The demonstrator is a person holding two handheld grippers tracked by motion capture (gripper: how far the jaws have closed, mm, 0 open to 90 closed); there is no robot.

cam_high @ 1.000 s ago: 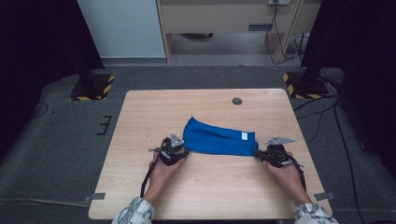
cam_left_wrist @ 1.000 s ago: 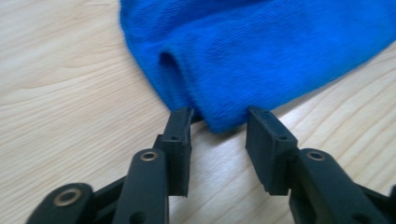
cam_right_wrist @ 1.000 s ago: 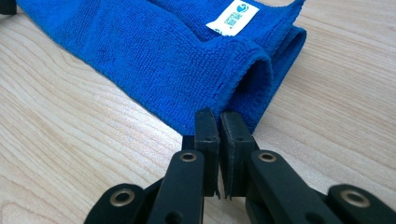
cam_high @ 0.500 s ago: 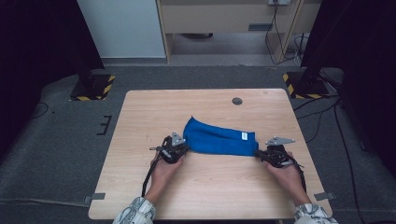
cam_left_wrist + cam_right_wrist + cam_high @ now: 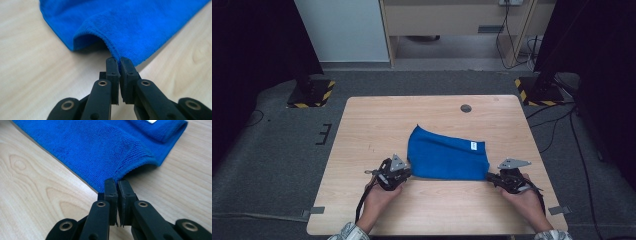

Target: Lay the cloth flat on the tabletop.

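A blue cloth (image 5: 447, 157) lies on the wooden table (image 5: 372, 125), a small white label (image 5: 473, 145) near its far right corner. My left gripper (image 5: 406, 173) sits at the cloth's near left corner. In the left gripper view that gripper (image 5: 119, 60) is shut on the hem of the cloth (image 5: 130, 22), which rises off the wood in a small arch. My right gripper (image 5: 490, 176) is at the near right corner. Seen in the right gripper view, it (image 5: 117, 182) is pinched shut on the cloth's (image 5: 95, 147) lifted edge.
A dark round grommet (image 5: 466, 108) sits in the table's far side. Black stands with yellow-striped bases (image 5: 311, 93) (image 5: 538, 90) flank the table on the carpet. Bare wood lies left of the cloth and along the near edge.
Both hands have drawn back toward the near edge of the table, pulling the cloth's near edge with them. The cloth now reaches further toward the person.
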